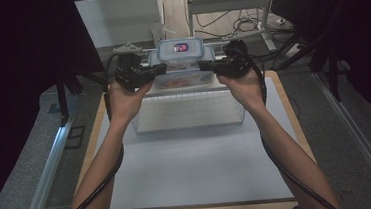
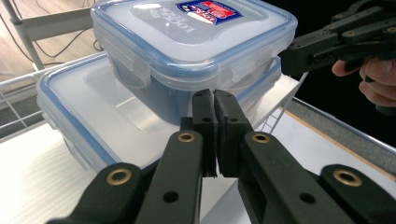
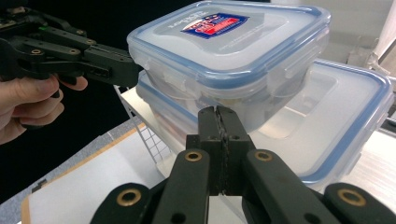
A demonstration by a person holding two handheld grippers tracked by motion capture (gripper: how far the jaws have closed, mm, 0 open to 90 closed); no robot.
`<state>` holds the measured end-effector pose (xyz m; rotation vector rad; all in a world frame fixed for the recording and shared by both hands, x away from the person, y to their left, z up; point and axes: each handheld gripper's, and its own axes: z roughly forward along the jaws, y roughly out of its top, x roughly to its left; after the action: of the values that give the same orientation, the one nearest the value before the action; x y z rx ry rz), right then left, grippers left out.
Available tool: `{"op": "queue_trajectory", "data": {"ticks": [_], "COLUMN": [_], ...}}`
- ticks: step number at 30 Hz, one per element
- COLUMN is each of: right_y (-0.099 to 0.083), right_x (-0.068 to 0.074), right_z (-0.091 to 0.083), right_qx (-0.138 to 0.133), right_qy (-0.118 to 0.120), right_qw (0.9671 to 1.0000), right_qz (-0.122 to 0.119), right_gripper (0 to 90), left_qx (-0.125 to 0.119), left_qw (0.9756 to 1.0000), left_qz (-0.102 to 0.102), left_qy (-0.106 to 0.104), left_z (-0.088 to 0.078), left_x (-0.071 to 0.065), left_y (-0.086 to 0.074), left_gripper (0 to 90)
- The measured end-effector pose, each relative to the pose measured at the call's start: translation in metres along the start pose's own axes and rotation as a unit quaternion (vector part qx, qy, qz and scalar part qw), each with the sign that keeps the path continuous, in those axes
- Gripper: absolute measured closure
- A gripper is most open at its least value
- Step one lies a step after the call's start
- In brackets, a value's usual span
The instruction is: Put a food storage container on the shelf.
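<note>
Up high, a white table with a wooden edge stood on a grey floor. Behind the table were a metal frame and loose cables.

At the far end of the table sat a wire basket. A big flat box lay on the basket, and a small box with a blue rim sat on top of it.

The left gripper was squeezed shut and held nothing, right beside the small box. The right gripper was squeezed shut too, empty, just at the small box's other side.
</note>
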<state>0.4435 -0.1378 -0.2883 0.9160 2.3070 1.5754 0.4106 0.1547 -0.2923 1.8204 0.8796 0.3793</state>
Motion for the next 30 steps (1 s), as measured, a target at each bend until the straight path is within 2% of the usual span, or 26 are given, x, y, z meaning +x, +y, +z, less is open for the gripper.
{"op": "queue_trajectory", "data": {"ticks": [5,9,13,21,30], "right_y": [0.002,0.002,-0.002,-0.018,-0.037], "right_x": [-0.002,-0.001,0.002,0.005,0.011], "right_z": [0.002,0.002,0.0,-0.007,-0.017], "right_qx": [0.001,0.0,-0.002,-0.012,-0.004], "right_qy": [-0.007,-0.005,-0.003,0.0,0.002], "right_qw": [1.0,1.0,1.0,0.9999,0.9998], "right_qz": [0.005,0.004,-0.001,-0.005,-0.019], "right_gripper": [89.7,89.6,86.5,66.8,55.1], "left_qx": [0.001,0.002,0.005,0.002,0.0], "left_qw": [1.0,1.0,0.9998,0.9997,0.9993], "left_qz": [0.0,0.008,0.018,0.024,0.03], "left_qy": [0.0,-0.004,0.0,-0.009,-0.021], "left_z": [0.002,0.002,0.001,-0.002,-0.005], "left_x": [-0.001,-0.006,-0.011,-0.022,-0.033], "left_y": [0.001,-0.001,-0.005,-0.021,-0.041], "left_gripper": [88.7,88.3,79.8,61.3,49.1]}}
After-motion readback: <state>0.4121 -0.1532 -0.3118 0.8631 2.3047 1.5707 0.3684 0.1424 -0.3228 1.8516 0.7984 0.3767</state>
